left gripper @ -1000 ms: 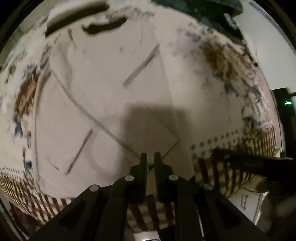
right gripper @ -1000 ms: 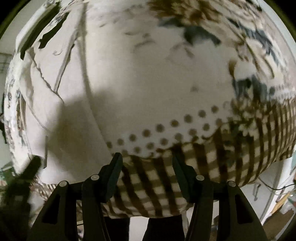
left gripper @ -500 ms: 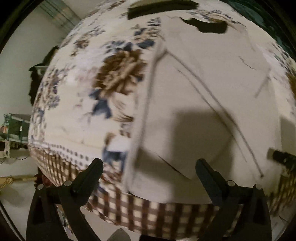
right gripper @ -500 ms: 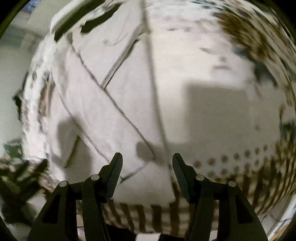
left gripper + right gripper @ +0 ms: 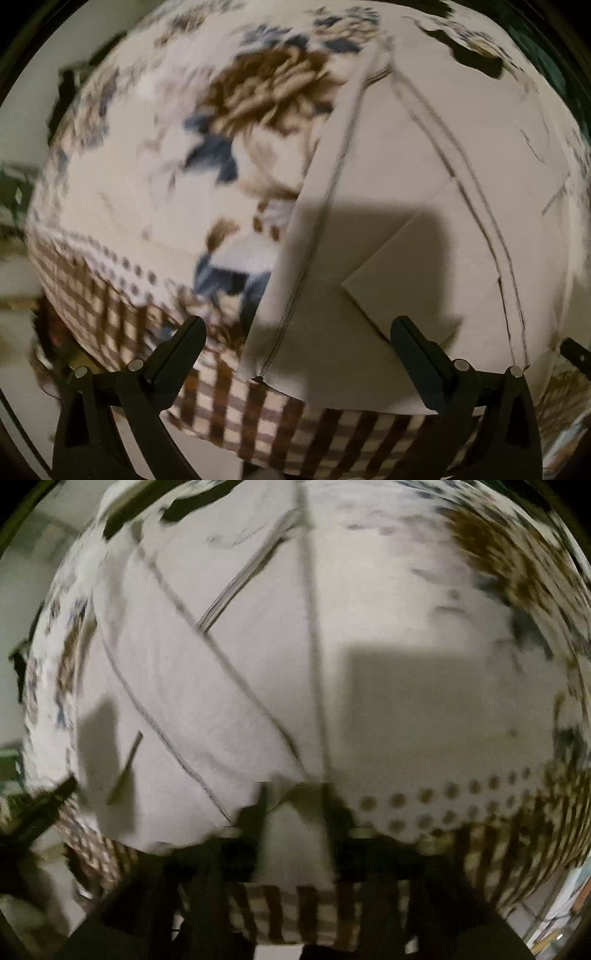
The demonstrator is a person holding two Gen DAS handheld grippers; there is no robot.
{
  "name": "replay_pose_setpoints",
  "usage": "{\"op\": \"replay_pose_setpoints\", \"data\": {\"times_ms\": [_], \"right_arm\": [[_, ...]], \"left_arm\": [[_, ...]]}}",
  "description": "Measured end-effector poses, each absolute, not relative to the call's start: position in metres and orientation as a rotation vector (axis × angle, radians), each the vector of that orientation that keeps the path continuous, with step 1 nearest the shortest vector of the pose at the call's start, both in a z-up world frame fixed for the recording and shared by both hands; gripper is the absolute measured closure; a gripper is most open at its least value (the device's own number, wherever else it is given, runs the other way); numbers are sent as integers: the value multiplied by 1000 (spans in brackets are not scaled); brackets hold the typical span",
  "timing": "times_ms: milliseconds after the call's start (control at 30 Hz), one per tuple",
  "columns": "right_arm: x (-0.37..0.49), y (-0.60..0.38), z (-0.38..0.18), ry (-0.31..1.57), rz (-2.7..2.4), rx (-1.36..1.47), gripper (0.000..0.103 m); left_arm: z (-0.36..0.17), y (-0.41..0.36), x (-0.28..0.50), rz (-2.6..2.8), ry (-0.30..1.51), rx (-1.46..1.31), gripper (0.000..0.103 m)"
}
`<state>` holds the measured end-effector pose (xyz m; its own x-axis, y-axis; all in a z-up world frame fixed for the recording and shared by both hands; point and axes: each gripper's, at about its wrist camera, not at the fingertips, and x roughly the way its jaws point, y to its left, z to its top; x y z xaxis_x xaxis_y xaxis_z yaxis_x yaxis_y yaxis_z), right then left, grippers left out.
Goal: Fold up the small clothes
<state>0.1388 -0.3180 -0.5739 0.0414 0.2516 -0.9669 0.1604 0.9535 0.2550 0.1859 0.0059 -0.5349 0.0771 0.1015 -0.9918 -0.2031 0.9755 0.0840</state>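
Here your left gripper point(image 5: 297, 349) hovers spread over the white garment point(image 5: 424, 192), lying flat on the flowered tablecloth point(image 5: 155, 177) toward 1 o'clock; your right gripper point(image 5: 295, 805), blurred, seemingly pinches its near hem at 6 o'clock. Next: seize the matching corner

the right tongs point(image 5: 295, 812) are smeared by motion blur in the right wrist view, so whether their jaws press the pale garment point(image 5: 207, 709) or merely sit over its near hem cannot be told. the floral cloth point(image 5: 155, 155) under it is blurred too (its flowers run into streaks). a dark shape point(image 5: 476, 62) beyond the garment's far edge is too indistinct to name. the left tongs point(image 5: 295, 343) are cut off below by the frame.
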Motion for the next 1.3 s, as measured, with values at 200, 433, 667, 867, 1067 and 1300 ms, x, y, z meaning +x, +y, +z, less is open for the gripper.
{"op": "replay_pose_setpoints", "data": {"times_ms": [200, 433, 667, 867, 1067, 1300], "right_arm": [[127, -378, -595, 1674, 57, 598, 52], [108, -375, -647, 1752, 125, 745, 71], [107, -368, -633, 1680, 147, 749, 98], [118, -389, -582, 1577, 180, 830, 99], [176, -400, -533, 1453, 183, 808, 99], [290, -396, -554, 1358, 112, 886, 96]], "left_arm": [[-567, 26, 172, 97, 1560, -280, 3], [-576, 31, 152, 58, 1568, -405, 97], [-538, 46, 142, 63, 1474, -521, 98], [-502, 62, 161, 63, 1419, -659, 98], [-490, 59, 248, 17, 1315, -725, 98], [-555, 81, 366, -35, 1390, -933, 79]]}}
